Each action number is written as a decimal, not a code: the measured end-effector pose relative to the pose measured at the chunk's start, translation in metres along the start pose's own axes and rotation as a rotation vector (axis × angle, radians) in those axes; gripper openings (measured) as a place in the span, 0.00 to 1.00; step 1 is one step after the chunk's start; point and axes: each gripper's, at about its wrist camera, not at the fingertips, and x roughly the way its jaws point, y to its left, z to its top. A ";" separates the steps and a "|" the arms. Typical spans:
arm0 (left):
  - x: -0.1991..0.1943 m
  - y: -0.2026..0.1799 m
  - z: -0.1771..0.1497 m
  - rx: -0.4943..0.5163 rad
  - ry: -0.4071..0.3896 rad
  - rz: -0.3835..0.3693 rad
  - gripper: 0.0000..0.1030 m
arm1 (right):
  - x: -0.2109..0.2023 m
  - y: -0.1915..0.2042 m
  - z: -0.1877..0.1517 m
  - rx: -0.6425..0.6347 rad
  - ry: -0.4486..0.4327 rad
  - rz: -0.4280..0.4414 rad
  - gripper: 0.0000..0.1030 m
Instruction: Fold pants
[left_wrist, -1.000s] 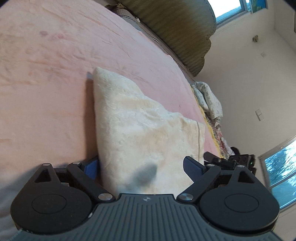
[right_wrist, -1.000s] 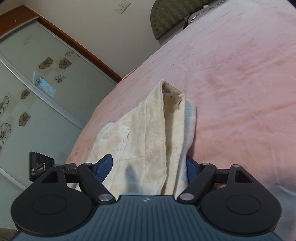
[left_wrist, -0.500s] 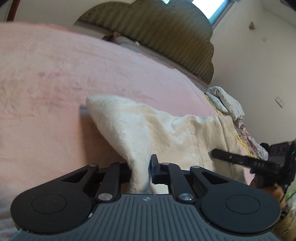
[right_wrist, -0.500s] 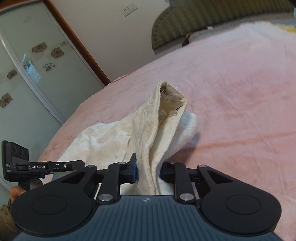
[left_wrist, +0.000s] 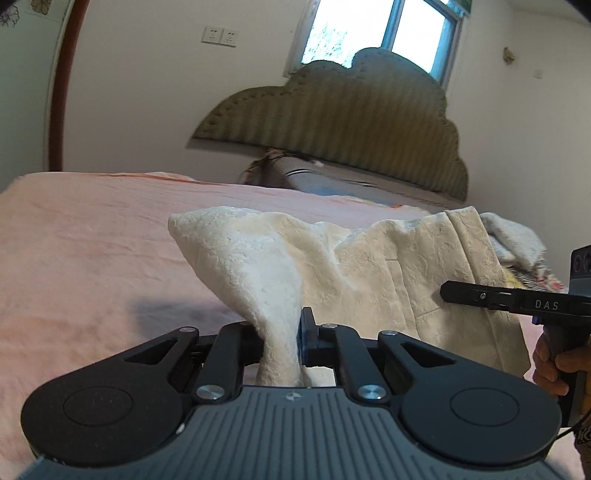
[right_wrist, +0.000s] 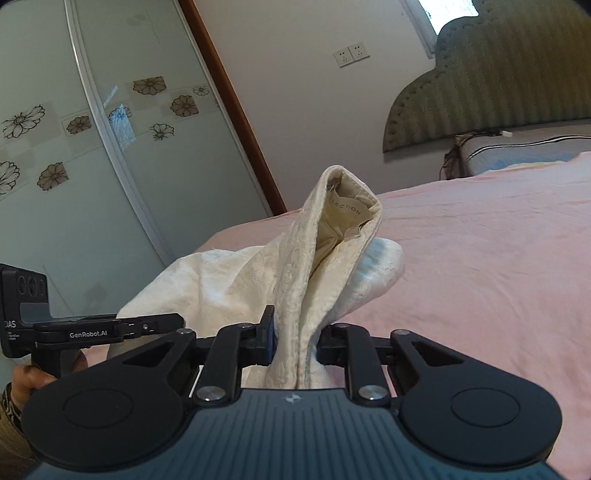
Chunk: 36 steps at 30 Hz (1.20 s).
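The cream fleece-lined pants (left_wrist: 362, 266) hang lifted above the pink bed, pinched at two places. My left gripper (left_wrist: 282, 343) is shut on a fluffy bunched corner of the pants. In the right wrist view the waistband end of the pants (right_wrist: 332, 236) stands up with its sewn label showing, and my right gripper (right_wrist: 295, 343) is shut on that bunched cloth. The right gripper's body (left_wrist: 517, 301) shows at the right edge of the left wrist view, held by a hand. The left gripper's body (right_wrist: 92, 332) shows at the lower left of the right wrist view.
The pink bedspread (left_wrist: 92, 258) spreads under the pants. A padded olive headboard (left_wrist: 351, 122) and a striped pillow (left_wrist: 351, 181) are at the far end. A patterned cloth (left_wrist: 524, 273) lies at the bed's right edge. A mirrored floral wardrobe door (right_wrist: 74, 147) stands at the left.
Both grippers have gone from open around the flat pants to shut on them, then rose and levelled out, lifting the cloth off the bed.
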 end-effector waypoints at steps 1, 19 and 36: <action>0.006 0.007 0.001 -0.006 0.010 0.018 0.11 | 0.015 0.000 0.003 0.007 0.008 0.007 0.18; -0.014 0.053 -0.032 -0.134 0.029 0.222 0.66 | 0.028 0.005 -0.038 0.023 -0.002 -0.286 0.36; -0.058 -0.006 -0.070 -0.142 0.063 0.175 0.84 | 0.003 0.072 -0.075 -0.035 0.081 -0.204 0.66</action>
